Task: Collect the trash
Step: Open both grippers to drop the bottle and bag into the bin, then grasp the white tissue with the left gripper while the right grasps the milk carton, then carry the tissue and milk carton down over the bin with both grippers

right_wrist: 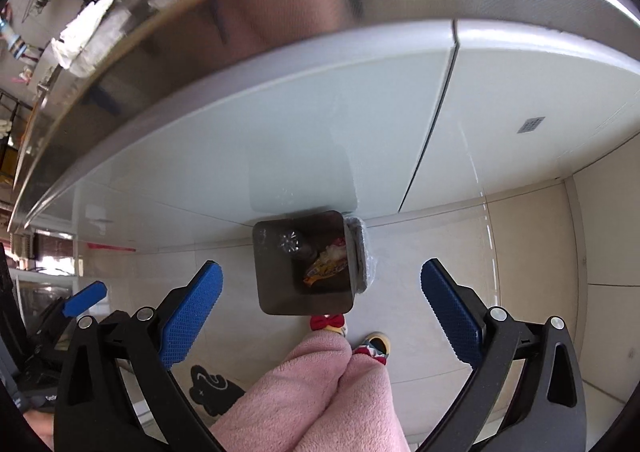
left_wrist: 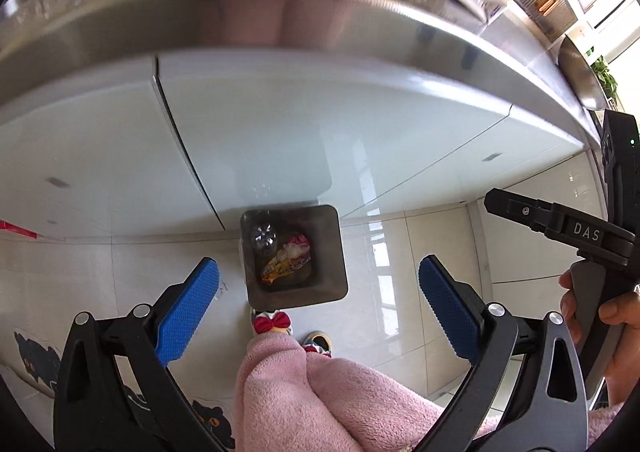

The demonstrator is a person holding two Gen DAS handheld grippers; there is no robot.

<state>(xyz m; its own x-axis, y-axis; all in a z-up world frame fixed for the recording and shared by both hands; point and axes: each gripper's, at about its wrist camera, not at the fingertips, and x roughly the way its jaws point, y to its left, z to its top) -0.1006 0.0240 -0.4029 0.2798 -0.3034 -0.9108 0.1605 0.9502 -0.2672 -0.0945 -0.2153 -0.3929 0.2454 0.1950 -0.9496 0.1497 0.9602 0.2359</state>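
While both hang over the floor, the left claw (left_wrist: 318,294) and right claw (right_wrist: 320,298) gape wide and empty above the trash bin (left_wrist: 334,252) holding wrappers (left_wrist: 286,262).

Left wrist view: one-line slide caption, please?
Open left gripper above a floor bin holding a clear bottle and wrappers.

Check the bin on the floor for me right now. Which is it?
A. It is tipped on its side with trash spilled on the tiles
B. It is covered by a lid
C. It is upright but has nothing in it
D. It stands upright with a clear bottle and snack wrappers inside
D: the dark square bin stands open-topped on the tiles, with a clear bottle and colourful snack wrappers lying inside it.
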